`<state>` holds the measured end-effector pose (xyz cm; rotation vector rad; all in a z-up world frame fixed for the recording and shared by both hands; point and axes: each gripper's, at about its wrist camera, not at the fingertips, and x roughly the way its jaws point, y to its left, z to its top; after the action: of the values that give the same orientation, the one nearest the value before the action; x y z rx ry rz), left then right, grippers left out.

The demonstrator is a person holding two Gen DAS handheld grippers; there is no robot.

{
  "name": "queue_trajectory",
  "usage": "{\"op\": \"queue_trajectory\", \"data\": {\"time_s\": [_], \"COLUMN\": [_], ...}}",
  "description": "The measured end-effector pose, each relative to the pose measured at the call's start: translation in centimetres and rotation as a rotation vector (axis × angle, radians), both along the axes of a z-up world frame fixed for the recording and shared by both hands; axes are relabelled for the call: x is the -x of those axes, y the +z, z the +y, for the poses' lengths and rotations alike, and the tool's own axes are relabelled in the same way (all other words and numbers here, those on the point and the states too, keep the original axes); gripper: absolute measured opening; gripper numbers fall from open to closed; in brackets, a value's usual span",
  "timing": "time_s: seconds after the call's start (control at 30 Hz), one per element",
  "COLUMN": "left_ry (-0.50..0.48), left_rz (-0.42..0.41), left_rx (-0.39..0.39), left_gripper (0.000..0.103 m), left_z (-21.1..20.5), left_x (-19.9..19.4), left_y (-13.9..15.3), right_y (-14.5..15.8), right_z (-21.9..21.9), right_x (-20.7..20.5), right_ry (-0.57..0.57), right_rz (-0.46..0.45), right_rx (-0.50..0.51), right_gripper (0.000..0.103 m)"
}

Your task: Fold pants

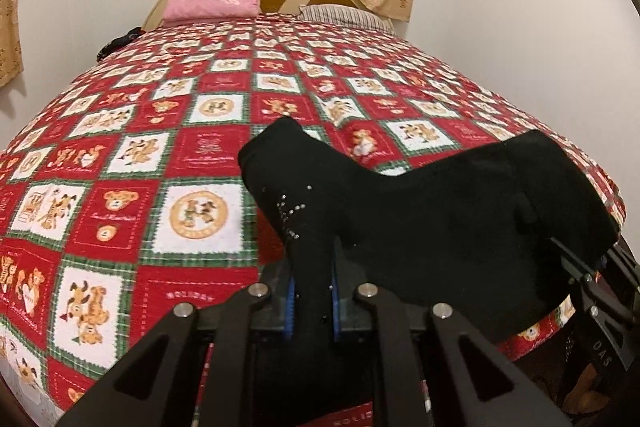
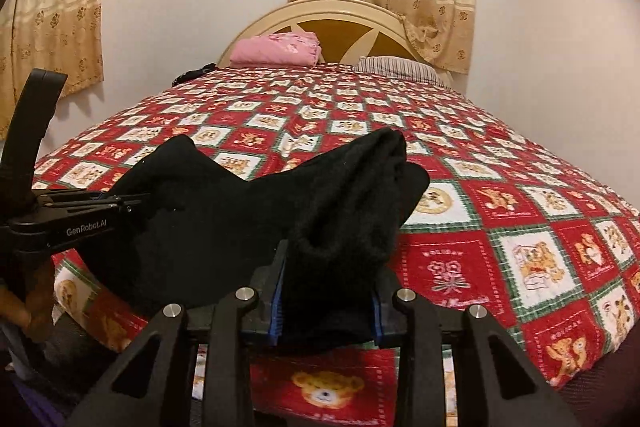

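The black pants [image 1: 440, 211] hang bunched between both grippers above the near edge of the bed. In the left wrist view my left gripper [image 1: 312, 291] is shut on a thin fold of the pants that carries small shiny studs. The right gripper [image 1: 592, 267] shows at that view's right edge, gripping the other end. In the right wrist view my right gripper [image 2: 326, 303] is shut on a thick roll of the black pants [image 2: 240, 219], its blue pads [image 2: 277, 311] pressing the fabric. The left gripper [image 2: 132, 203] comes in from the left, clamped on the cloth.
The bed is covered by a red, white and green teddy-bear quilt [image 1: 160, 147]. At its head lie a folded pink cloth [image 2: 276, 49], a striped pillow [image 2: 396, 65] and a dark item [image 1: 116, 45]. A curved headboard [image 2: 340, 11], curtains and white walls stand behind.
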<state>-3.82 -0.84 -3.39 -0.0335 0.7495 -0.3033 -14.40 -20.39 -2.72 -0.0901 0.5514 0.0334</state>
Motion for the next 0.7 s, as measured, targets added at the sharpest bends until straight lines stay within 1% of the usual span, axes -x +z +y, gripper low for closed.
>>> {"op": "queue_trajectory", "data": {"time_s": [0.43, 0.7], "left_ry": [0.047, 0.110], "left_rz": [-0.002, -0.007], "left_rx": [0.012, 0.036], "left_gripper": [0.013, 0.013], "left_z": [2.7, 5.5], "left_x": [-0.4, -0.8], "left_y": [0.0, 0.4], "right_y": [0.5, 1.6], "right_z": [2.0, 4.1], "right_x": [-0.6, -1.6], "right_ry": [0.040, 0.088], "right_rz": [-0.014, -0.048], "right_rx": [-0.019, -0.059], "right_gripper": [0.033, 0.033]}}
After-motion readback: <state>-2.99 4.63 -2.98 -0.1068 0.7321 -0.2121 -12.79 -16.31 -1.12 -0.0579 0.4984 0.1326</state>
